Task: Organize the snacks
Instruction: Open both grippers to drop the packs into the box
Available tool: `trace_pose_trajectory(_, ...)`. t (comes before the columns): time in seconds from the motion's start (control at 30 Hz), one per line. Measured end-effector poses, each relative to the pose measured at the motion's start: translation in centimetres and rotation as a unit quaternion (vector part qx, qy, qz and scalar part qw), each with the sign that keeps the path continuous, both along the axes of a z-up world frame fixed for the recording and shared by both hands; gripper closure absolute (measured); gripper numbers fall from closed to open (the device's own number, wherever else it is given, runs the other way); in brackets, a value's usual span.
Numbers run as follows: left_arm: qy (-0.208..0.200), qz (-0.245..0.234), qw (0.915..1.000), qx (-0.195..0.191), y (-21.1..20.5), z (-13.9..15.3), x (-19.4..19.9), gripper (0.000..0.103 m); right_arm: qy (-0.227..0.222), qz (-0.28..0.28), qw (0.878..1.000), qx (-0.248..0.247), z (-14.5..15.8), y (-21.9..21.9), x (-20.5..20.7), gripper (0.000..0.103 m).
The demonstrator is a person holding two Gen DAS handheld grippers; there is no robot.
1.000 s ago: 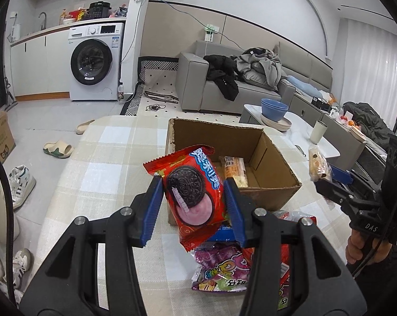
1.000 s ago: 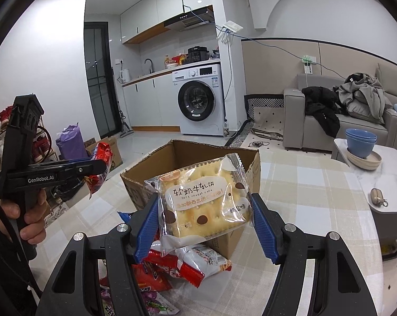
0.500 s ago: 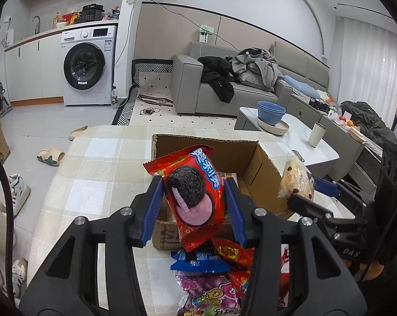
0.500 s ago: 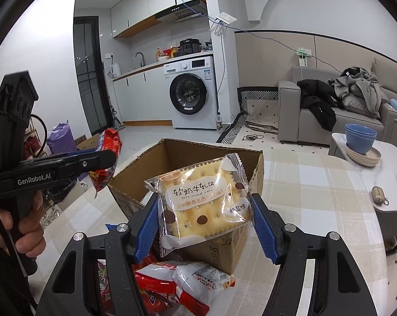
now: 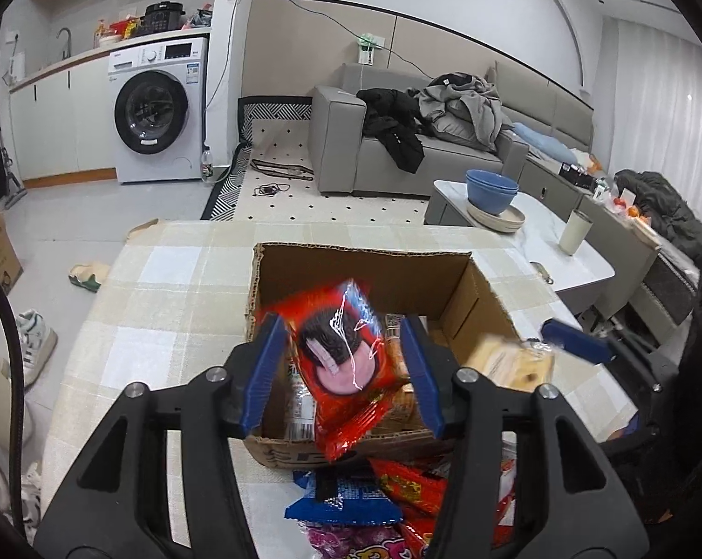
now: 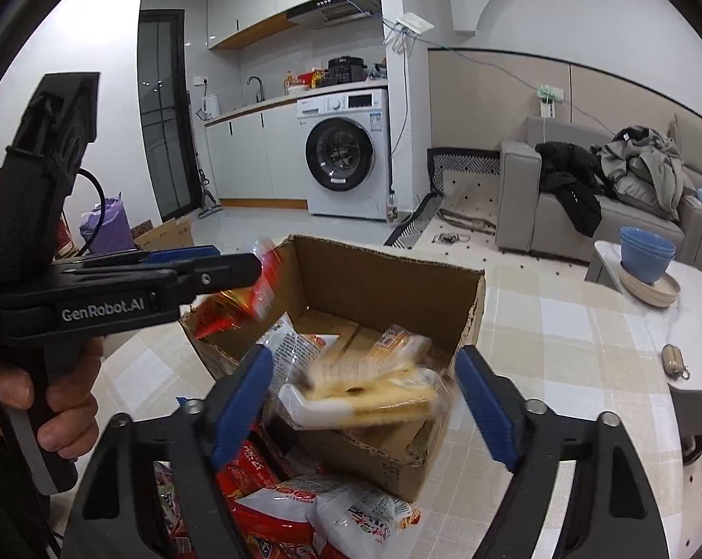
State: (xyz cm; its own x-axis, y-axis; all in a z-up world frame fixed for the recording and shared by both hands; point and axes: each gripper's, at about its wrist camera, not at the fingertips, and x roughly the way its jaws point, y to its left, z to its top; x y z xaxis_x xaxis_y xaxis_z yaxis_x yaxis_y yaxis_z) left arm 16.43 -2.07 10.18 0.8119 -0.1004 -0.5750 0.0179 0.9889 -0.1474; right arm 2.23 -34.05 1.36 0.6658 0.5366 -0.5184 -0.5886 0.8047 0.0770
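- Over the open cardboard box [image 5: 364, 275], both grippers are letting go at once, so each packet should fall clear inside its walls.
- Left gripper [image 5: 344, 370]: jaws opening, blue pads already off the red cookie packet [image 5: 346, 363], which tips loose between them above the box's near edge; judged best to hold position until it drops.
- Right gripper [image 6: 362, 400]: jaws opening wide, the pale biscuit packet [image 6: 364, 389] blurred and falling free between them, over the box interior.
- More snacks [image 5: 351, 498] lie piled on the checked tablecloth [image 5: 164, 307] just before the box; these come next.
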Motion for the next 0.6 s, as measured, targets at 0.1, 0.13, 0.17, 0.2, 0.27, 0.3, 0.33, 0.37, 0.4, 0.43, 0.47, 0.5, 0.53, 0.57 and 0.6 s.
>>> trace_pose_trajectory(0.1, 0.004, 0.004, 1.0, 0.005, 0.1, -0.3, 0.1, 0.024, -0.006, -0.003, 1.0, -0.003, 0.3, -0.4, -0.5, 0.016)
trace_pose_trajectory(0.13, 0.004, 0.008, 0.9999, 0.006, 0.2, -0.3, 0.1, 0.019, -0.008, -0.005, 1.0, -0.002, 0.4, -0.6, -0.6, 0.013)
trace_pose_trajectory(0.17, 0.002, 0.009, 0.9999, 0.006, 0.4, -0.3, -0.1, 0.019, -0.008, -0.007, 1.0, -0.001, 0.5, -0.9, -0.7, 0.009)
trace_pose_trajectory(0.2, 0.001, 0.007, 1.0, 0.004, 0.5, -0.4, -0.3, 0.019, -0.007, -0.012, 1.0, 0.002, 0.6, -1.2, -0.8, 0.007)
trace_pose_trajectory(0.27, 0.008, 0.003, 1.0, 0.002, 0.6, -0.7, -0.6, 0.009, -0.003, -0.013, 1.0, 0.009, 0.9, -1.7, -1.0, 0.004)
trace_pose_trajectory(0.3, 0.012, 0.0, 0.9999, 0.006, 0.6, -0.9, -0.8, 0.003, -0.001, -0.017, 1.0, 0.011, 1.0, -2.0, -1.1, 0.003)
trace_pose_trajectory(0.33, 0.011, 0.0, 0.9999, 0.008, 0.6, -1.0, -1.0, 0.001, 0.0, -0.02, 1.0, 0.012, 1.1, -2.3, -1.2, 0.001)
trace_pose_trajectory(0.37, 0.006, 0.002, 0.9999, 0.01, 0.7, -1.0, -1.4, 0.001, 0.004, -0.022, 1.0, 0.013, 1.1, -2.5, -1.3, 0.001)
trace_pose_trajectory(0.4, 0.005, 0.004, 0.9999, 0.011, 0.8, -1.1, -1.7, 0.001, 0.01, -0.023, 1.0, 0.016, 1.1, -2.8, -1.4, 0.001)
trace_pose_trajectory(0.43, 0.007, 0.005, 0.9999, 0.01, 0.9, -1.3, -2.0, 0.001, 0.012, -0.024, 0.999, 0.018, 1.1, -3.0, -1.5, 0.001)
trace_pose_trajectory(0.47, 0.009, 0.005, 0.9999, 0.008, 1.0, -1.5, -2.4, 0.001, 0.016, -0.026, 0.999, 0.021, 1.1, -3.2, -1.6, 0.001)
trace_pose_trajectory(0.5, 0.014, 0.004, 0.9999, 0.007, 1.1, -1.7, -2.6, 0.001, 0.025, -0.025, 0.999, 0.022, 0.9, -3.4, -1.6, 0.001)
trace_pose_trajectory(0.53, 0.017, 0.003, 0.9998, 0.007, 1.3, -1.9, -2.8, 0.001, 0.03, -0.025, 0.999, 0.021, 0.8, -3.5, -1.6, 0.001)
trace_pose_trajectory(0.57, 0.018, 0.004, 0.9998, 0.006, 1.4, -2.1, -3.1, 0.001, 0.034, -0.025, 0.999, 0.019, 0.7, -3.7, -1.7, 0.0)
trace_pose_trajectory(0.6, 0.02, 0.005, 0.9998, 0.006, 1.6, -2.3, -3.5, 0.001, 0.035, -0.027, 0.999, 0.019, 0.6, -3.7, -1.9, 0.0)
